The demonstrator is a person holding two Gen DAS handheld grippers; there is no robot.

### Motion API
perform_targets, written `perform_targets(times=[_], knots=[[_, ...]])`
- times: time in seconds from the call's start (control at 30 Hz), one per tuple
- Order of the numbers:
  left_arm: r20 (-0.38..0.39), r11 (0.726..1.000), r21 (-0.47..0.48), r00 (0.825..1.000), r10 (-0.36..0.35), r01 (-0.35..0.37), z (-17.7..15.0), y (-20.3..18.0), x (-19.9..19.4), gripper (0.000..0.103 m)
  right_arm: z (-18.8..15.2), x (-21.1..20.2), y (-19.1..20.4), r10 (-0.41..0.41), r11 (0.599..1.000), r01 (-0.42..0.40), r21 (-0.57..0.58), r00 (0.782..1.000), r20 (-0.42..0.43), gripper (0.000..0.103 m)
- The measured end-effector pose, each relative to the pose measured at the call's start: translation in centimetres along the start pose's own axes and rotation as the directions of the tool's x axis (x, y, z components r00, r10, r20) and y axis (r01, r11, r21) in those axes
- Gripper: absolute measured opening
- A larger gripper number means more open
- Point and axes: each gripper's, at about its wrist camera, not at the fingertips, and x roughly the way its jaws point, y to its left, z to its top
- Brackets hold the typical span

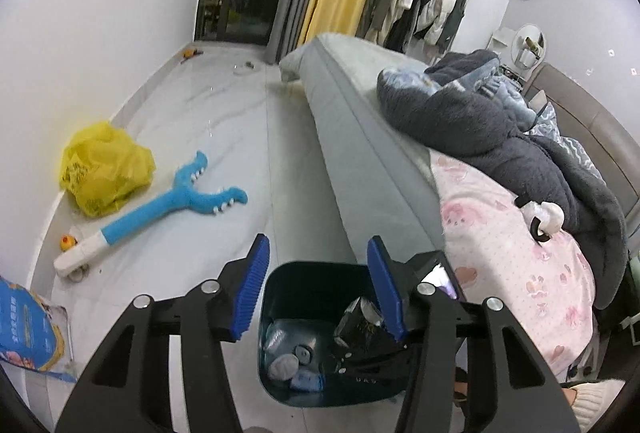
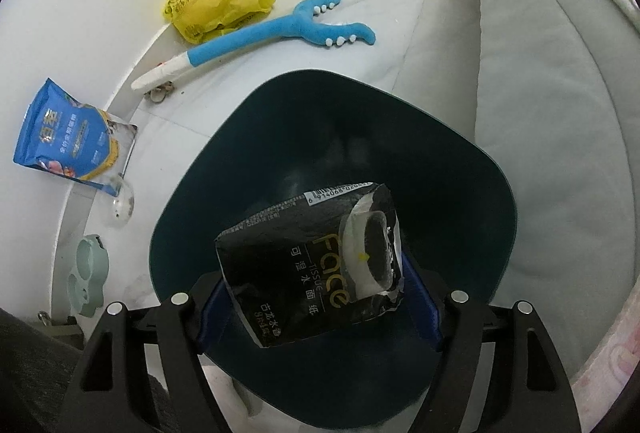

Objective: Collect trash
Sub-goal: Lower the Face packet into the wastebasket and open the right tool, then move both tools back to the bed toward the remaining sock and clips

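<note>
R gripper [image 2: 320, 285] pinches a black tissue pack [image 2: 312, 269] at lower centre of the right view, right over the dark bin [image 2: 480, 201]. L gripper [image 1: 316, 289] is spread w/ nothing between its pads, above the bin [image 1: 280, 293] at bottom centre. Yellow bag [image 1: 104, 169] & blue toy [image 1: 168, 201] lie on the floor at left.

One dark bin [image 2: 460, 169] on floor [image 1: 240, 137] beside bed [image 1: 360, 137]. One black tissue pack [image 2: 316, 273]. One yellow plastic bag [image 1: 105, 169] by wall. One blue plush grabber toy [image 1: 168, 201]. One blue pouch [image 2: 68, 137]. One rubber duck [image 1: 68, 242]. One pale green holder [image 2: 87, 273]. One bottle [image 1: 280, 337], several small scraps inside bin, exact number unclear.
</note>
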Motion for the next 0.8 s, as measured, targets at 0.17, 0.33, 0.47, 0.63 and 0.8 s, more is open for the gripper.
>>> perform_targets(times=[0.17,0.33,0.47,0.63,0.8], knots=[[0.047,1.000,0.018,0.999,-0.012,0.011,0.6,-0.9,-0.8,0.053,-0.2,0.2,0.0,-0.004,1.000,0.003,-0.014,1.000,-0.022,0.090],[0.071,0.999,0.038,0.997,-0.010,0.007,1.2,-1.9,-1.3,0.053,-0.2,-0.6,0.0,0.007,1.000,-0.007,-0.017,1.000,-0.009,0.090],[0.081,0.999,0.051,0.997,0.004,-0.008,1.6,-2.6,-1.6,0.053,0.0,-2.6,-0.2,0.045,0.999,-0.044,-0.017,0.997,0.057,0.090],[0.061,0.997,0.073,0.998,0.026,-0.031,2.0,-3.8,-1.0,0.053,0.3,-5.8,-0.4,0.072,0.997,-0.068,-0.035,0.986,0.147,0.090],[0.062,0.997,0.071,0.998,0.013,-0.017,2.4,-4.9,-0.5,0.056,0.4,-9.0,-1.2,0.090,0.996,-0.085,-0.032,0.968,0.236,0.090]])
